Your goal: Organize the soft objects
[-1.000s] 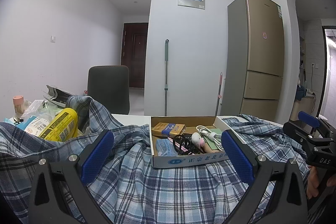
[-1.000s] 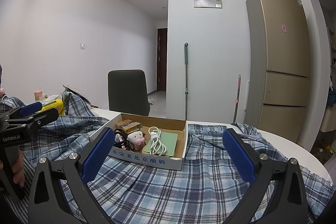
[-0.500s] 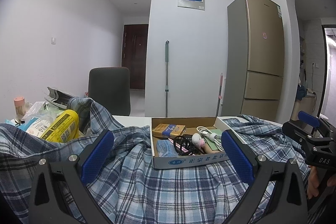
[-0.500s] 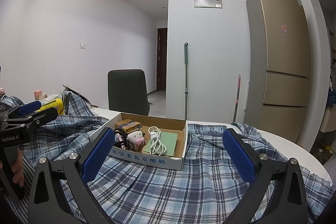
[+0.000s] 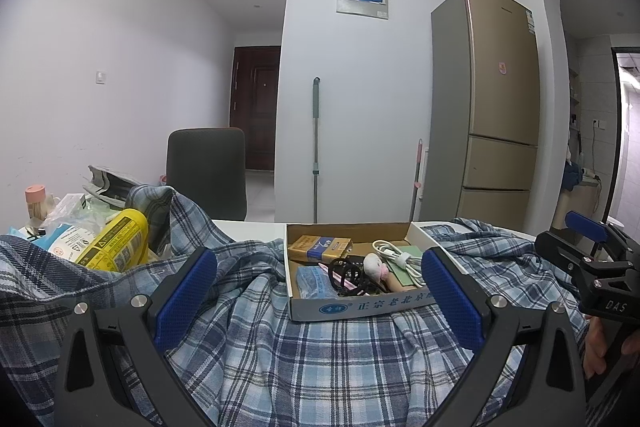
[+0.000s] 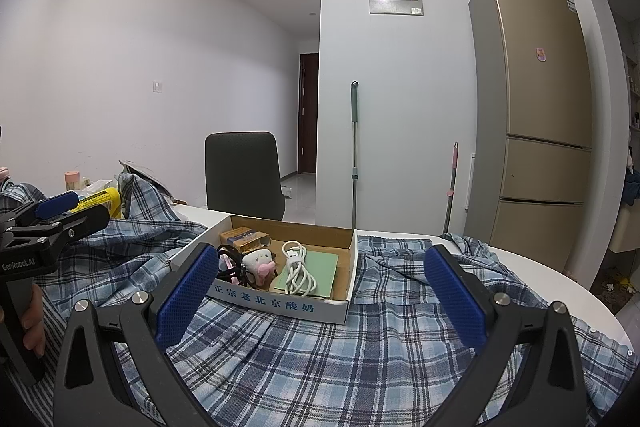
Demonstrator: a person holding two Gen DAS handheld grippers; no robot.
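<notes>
Shirt (image 5: 304, 359) first: blue plaid, spread rumpled over the white table (image 6: 532, 269), running side to side across it, and that long axis is what the coming move turns on.

At the far left, the cloth climbs over a heap of clutter, a yellow pack (image 5: 114, 241) and some plastic bags poking out beneath a raised fold. The left gripper (image 5: 316, 291) hangs just above that side of the shirt, fingers (image 5: 186, 293) spread wide with nothing between them, the fabric directly below and ahead.

In the middle, a shallow cardboard box (image 6: 280, 301) sits on top of the shirt, pinning it. Inside I can make out a white cable (image 6: 296, 269), a small plush (image 6: 260, 263), a green pad and a yellow carton.

To the right, the cloth lies flatter toward the table's round edge. The right gripper (image 6: 320, 291) hovers over it, likewise wide apart and empty.

Each hand is nearest its own end of the shirt, so I'd judge a two-handed pinch comes next, though the box probably has to come off first.
</notes>
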